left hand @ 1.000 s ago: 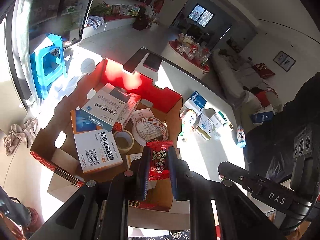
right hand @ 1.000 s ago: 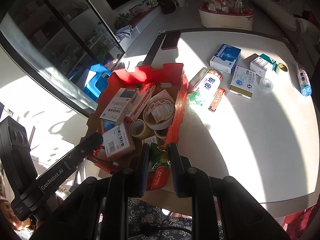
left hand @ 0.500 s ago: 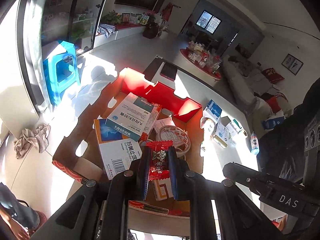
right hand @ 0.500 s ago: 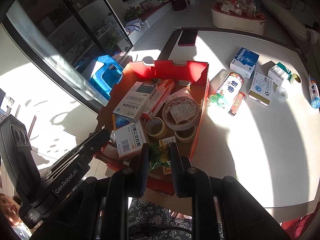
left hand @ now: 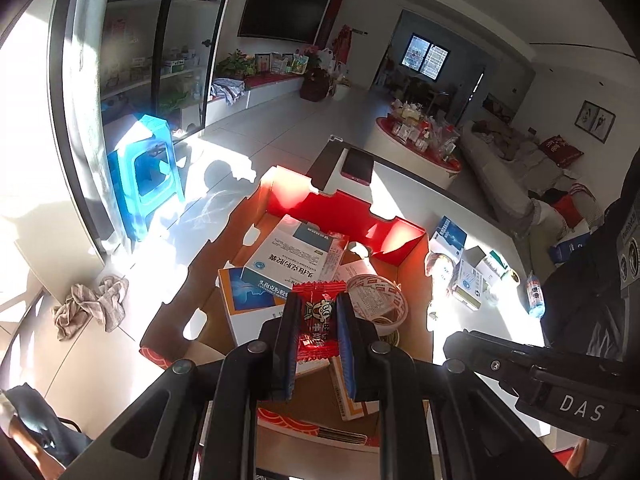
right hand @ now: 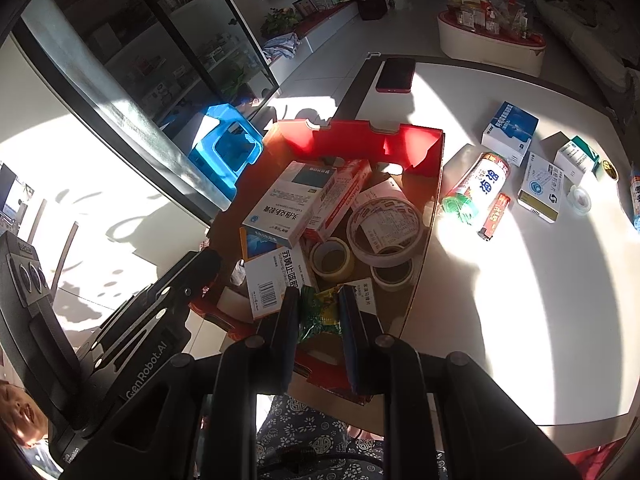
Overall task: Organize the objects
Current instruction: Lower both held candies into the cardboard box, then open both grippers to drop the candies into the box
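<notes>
Cardboard box [right hand: 434, 184] at table edge [right hand: 352, 92]

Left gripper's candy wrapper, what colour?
Red candy wrapper with a cartoon face; clearest in the left wrist view.

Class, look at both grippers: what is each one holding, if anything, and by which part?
The left gripper pinches a red sweet wrapper across its middle, top edge sticking out. The right gripper pinches a green and yellow packet by its sides.

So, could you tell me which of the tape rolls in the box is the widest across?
The white roll with the printed paper slip lying in its middle, by the box's right wall; the yellowish roll and the small white roll beside it are clearly narrower.
</notes>
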`<state>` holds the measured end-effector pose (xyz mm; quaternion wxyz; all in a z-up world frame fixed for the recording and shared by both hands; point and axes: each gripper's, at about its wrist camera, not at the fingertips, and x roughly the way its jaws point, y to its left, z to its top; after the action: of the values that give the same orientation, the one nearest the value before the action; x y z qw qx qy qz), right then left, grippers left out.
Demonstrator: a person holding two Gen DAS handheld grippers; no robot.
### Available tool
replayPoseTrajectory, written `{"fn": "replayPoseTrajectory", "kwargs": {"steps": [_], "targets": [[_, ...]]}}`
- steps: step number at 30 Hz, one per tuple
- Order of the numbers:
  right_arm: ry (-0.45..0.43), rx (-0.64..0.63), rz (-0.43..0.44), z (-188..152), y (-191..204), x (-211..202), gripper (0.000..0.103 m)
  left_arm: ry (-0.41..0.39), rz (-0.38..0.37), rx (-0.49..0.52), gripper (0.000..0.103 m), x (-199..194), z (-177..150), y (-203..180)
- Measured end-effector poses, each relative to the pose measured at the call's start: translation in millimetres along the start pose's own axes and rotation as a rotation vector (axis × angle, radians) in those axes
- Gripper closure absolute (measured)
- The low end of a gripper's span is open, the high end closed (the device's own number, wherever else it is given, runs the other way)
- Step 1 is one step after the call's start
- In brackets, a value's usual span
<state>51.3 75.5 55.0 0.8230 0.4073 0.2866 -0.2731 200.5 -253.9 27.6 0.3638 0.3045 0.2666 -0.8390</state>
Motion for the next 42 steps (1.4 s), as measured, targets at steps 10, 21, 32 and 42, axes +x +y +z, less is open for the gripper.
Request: {"fn": "replayPoseTrajectory", "kwargs": {"steps": [10, 21, 32, 42], "targets": [[-0.001, 0.012, -0.006, 2.8, -0.5, 3.8, 0.084, -0.016, 0.028, 0.02, 0.085, 4.9, -0.3, -3.2], [-0.001, 0.006, 0.002, 1.8, 3.1, 8.4, 0.084, -0.046, 0.071, 0.02, 0.085, 2.3, 1.7, -2.6], [-0.014, 0.009, 0.005, 1.8, 3.2, 4.9, 0.084, -0.089, 0.116, 0.043, 0.085, -3.9, 3.0, -8.1], [-0.018, 0.02, 0.006, 2.4, 1.5, 6.4, 0.084, -0.097, 0.138, 0.052, 0.085, -3.1, 1.9, -8.9]]}}
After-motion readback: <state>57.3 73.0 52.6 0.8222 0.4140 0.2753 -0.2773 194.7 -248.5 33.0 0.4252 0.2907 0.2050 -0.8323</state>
